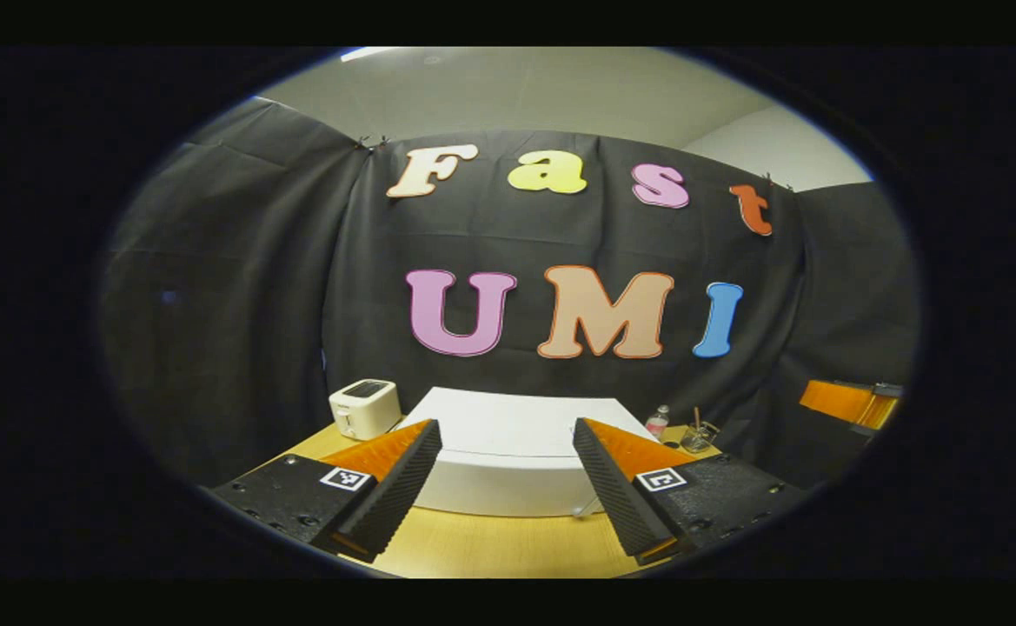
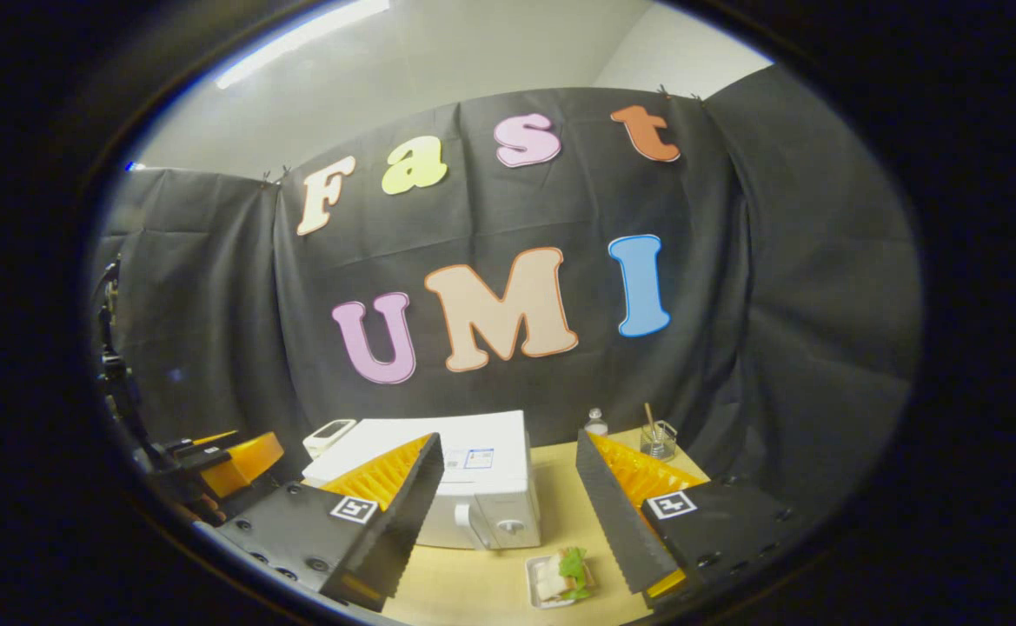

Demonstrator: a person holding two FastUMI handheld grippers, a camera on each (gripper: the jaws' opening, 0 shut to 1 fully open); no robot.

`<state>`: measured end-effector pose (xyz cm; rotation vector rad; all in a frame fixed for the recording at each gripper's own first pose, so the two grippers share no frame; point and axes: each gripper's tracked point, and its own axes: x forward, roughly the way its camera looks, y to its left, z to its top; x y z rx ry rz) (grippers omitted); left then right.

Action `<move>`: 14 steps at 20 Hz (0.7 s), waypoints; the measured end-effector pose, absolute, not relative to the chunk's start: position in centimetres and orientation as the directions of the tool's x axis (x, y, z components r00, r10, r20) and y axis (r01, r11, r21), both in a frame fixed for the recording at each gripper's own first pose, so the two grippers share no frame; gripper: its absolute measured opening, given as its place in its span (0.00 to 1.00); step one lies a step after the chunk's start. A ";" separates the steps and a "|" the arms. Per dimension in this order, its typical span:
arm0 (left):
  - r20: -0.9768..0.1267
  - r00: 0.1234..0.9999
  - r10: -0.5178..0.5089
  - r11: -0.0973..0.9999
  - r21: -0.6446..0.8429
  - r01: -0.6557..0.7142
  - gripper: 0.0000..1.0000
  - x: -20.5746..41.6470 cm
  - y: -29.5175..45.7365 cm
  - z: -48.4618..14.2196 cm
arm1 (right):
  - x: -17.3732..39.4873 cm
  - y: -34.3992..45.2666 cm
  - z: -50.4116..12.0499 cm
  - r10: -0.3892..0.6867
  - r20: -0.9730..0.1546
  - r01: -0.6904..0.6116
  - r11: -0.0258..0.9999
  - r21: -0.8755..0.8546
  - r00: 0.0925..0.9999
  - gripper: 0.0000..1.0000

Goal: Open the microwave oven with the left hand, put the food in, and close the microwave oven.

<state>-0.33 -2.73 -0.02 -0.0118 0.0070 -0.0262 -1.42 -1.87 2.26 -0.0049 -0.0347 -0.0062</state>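
Note:
A white microwave oven (image 1: 508, 452) stands on the wooden table with its door closed; in the right gripper view the microwave (image 2: 473, 487) shows its handle and knob panel at the right end. My left gripper (image 1: 508, 478) hangs open above and in front of the oven, apart from it. A small white tray of food (image 2: 560, 578), a sandwich with green leaves, lies on the table in front of the oven's right end. My right gripper (image 2: 508, 504) is open above the table, the food low between its fingers and farther off. The other gripper (image 2: 229, 461) shows at the left.
A white toaster (image 1: 365, 407) sits left of the microwave, also seen as the toaster (image 2: 327, 435). A small bottle (image 1: 657, 422) and a glass with sticks (image 1: 699, 435) stand at the back right; bottle (image 2: 595, 422), glass (image 2: 657, 439). Black cloth walls surround the table (image 1: 490, 543).

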 end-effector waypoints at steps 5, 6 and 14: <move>-0.035 0.999 -0.019 1.000 -0.012 0.019 0.95 -0.6 -2.4 -1.0 | -1.1 -2.1 1.6 -0.009 0.016 0.009 1.000 -0.015 1.000 0.92; -0.046 0.999 -0.018 1.000 -0.010 0.017 0.95 -0.5 -2.4 -1.2 | -1.1 -2.1 1.4 -0.011 0.012 0.011 1.000 -0.015 1.000 0.92; -0.182 0.982 -0.055 0.998 0.000 0.056 0.96 -0.5 -3.2 -6.7 | -1.1 -2.8 0.4 -0.051 -0.020 0.051 0.999 -0.005 0.999 0.92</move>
